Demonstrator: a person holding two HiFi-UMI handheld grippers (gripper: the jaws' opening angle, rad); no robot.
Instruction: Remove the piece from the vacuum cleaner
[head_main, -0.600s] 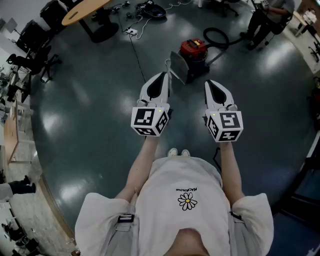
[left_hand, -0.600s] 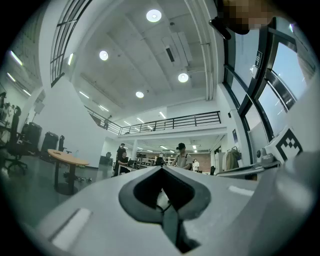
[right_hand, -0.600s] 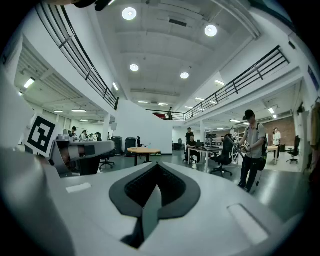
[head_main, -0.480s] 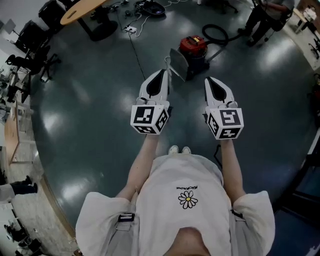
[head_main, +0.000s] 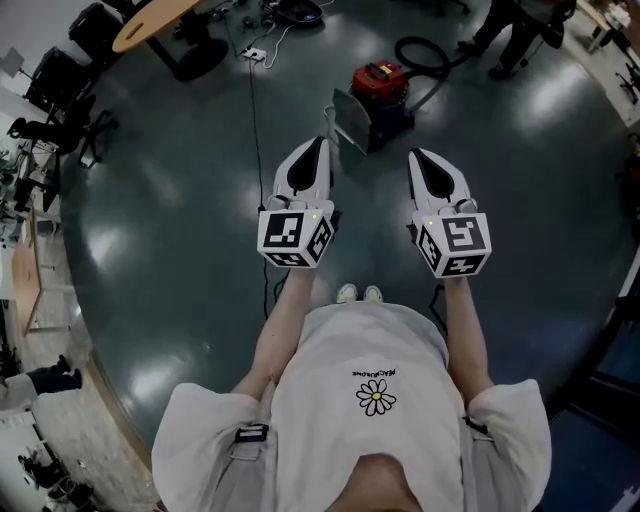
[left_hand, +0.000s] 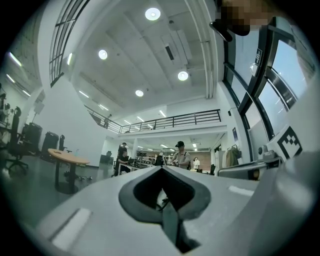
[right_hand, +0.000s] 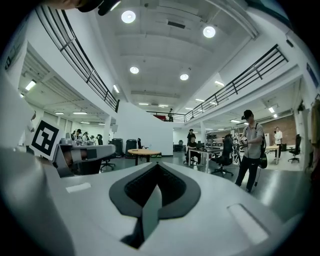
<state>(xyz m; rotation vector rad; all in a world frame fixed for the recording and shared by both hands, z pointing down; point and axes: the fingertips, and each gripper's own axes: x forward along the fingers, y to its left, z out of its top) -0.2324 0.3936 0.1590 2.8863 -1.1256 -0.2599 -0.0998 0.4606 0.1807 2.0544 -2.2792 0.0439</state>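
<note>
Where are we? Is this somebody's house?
No, it looks like a big open office or workshop: black desk chairs and a wooden table on a wide floor, people at desks, and a railed balcony overhead.

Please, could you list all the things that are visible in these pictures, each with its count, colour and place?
vacuum cleaner: one, red and black, floor ahead of the grippers
hose: one, black, behind the vacuum cleaner
panel: one, grey, at the vacuum cleaner's near side
table: one, wooden top, far left
office chairs: several, black, left edge
bystander: one, dark clothes, far right
left gripper: one, white, shut, empty
right gripper: one, white, shut, empty
</note>
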